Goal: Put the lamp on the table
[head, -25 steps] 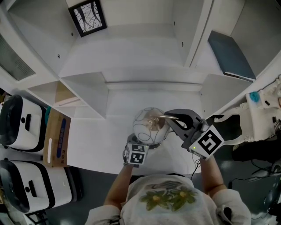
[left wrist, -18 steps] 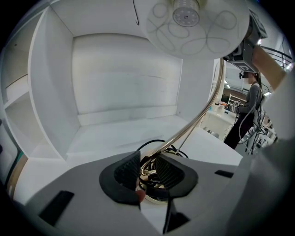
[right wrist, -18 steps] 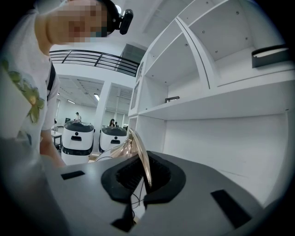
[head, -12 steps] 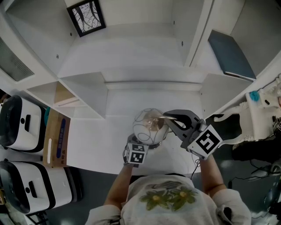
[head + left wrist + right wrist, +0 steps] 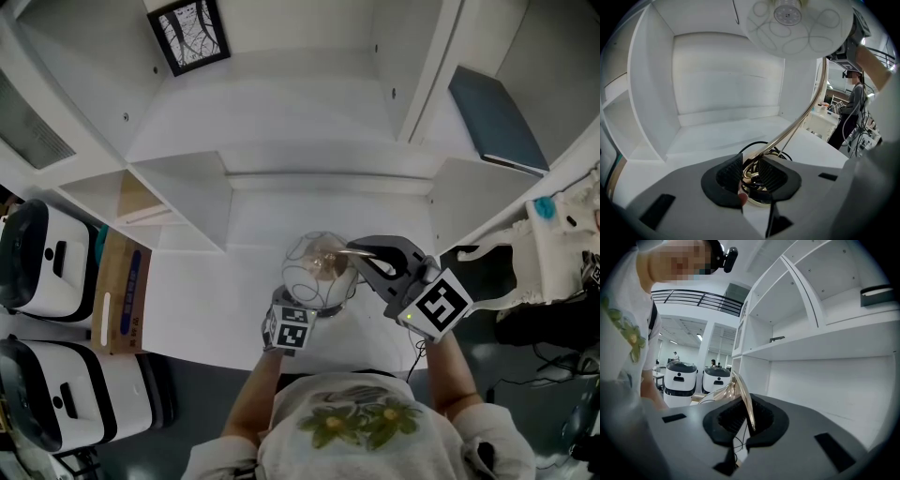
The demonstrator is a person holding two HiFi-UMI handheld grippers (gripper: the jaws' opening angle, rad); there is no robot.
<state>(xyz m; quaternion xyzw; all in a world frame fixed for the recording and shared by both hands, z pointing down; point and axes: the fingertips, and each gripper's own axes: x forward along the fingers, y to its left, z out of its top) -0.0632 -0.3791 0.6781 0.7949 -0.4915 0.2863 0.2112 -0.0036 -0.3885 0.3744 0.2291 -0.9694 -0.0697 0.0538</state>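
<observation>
Brass-stemmed, glass-globed lamp (image 5: 317, 267), apparently resting on white table (image 5: 211, 309). Left gripper (image 5: 751, 171) clamped at lamp's base; right gripper (image 5: 746, 420) clamped on its arched stem.

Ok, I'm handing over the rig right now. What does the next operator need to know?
Left gripper: shut on the lamp, low on its stem, by the base and the coiled cord.
Right gripper: shut on the lamp's gold arm, higher up.
Lamp: upright over the table, near its front edge, shade on top.
Done: the lamp is over the table. I cannot tell whether its base rests on it.
Left: lower it until the base sits flat, check that it stands, then open both grippers, probably the right one first.
</observation>
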